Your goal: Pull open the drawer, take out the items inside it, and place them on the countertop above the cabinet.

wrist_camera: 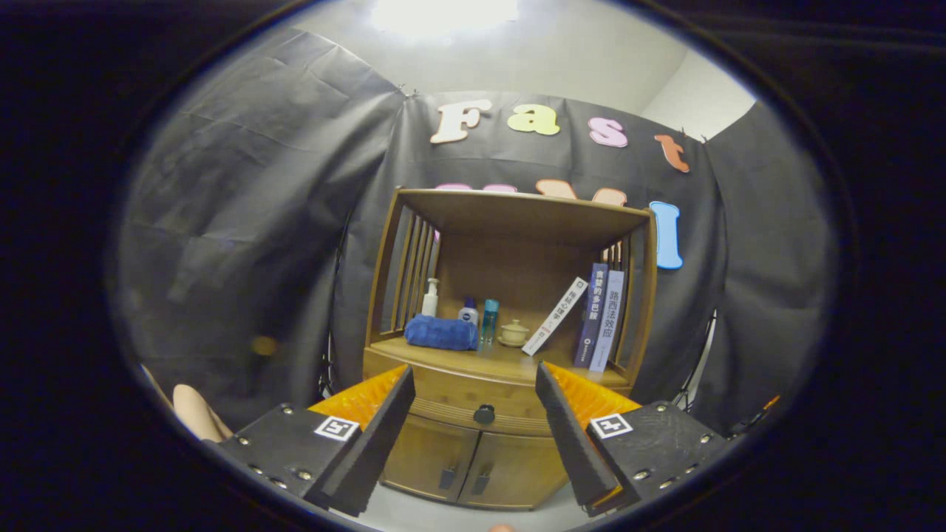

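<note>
- Black cloth hangs all around the booth, and we're looking straight at a wooden cabinet (510, 347) set against it, with a pale floor underneath.
- Up top we've got the open shelf, and its floor is the tabletop (510, 363) where the items must end up; it already carries a blue folded cloth (442, 332), a few bottles (468, 310), a small lidded cup (514, 332) and some books (600, 316), one of them leaning.
- Below that runs the drawer (477, 408), fully closed, so we can't tell what's inside; its long axis runs side to side across our view, over two shut lower doors (462, 462).
- Our hand-held gripper (474, 425) is spread wide, its fingers pinching nothing.
- And the key spot: the drawer's dark round knob (484, 414) sits dead ahead, beyond the fingertips and centred between them, well apart still. We judge the next move is straight forward, then closing on that knob and pulling back.
</note>
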The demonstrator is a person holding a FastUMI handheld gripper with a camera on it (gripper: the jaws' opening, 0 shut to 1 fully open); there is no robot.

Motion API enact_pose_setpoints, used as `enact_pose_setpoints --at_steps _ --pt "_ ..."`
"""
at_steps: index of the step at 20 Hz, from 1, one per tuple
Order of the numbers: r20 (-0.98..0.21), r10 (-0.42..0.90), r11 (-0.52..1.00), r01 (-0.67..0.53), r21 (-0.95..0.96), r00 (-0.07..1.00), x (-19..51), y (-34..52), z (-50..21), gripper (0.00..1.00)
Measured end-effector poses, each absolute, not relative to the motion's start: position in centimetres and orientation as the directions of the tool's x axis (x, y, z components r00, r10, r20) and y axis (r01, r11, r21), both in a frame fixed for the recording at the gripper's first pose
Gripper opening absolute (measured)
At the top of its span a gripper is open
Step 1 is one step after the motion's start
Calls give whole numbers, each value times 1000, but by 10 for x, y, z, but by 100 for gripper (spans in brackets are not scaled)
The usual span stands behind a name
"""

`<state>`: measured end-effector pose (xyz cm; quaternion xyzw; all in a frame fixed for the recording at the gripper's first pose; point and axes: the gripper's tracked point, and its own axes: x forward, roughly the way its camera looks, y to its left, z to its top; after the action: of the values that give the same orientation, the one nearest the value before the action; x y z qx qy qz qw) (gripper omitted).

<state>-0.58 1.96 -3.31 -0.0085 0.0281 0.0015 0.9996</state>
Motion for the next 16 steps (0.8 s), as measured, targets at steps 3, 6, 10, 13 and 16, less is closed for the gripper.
enact_pose_setpoints --at_steps 3,6,10,13,16 --pt "-75 0 1000 0 -7 997 -1 21 -46 98" --pt "-89 -15 1000 14 -12 996 8 20 -60 98" --pt "-98 -39 999 36 -31 994 41 16 -86 98" --pt "-113 -57 997 51 -52 992 75 9 -105 98" --pt "-124 -70 996 64 -54 990 114 3 -129 98"
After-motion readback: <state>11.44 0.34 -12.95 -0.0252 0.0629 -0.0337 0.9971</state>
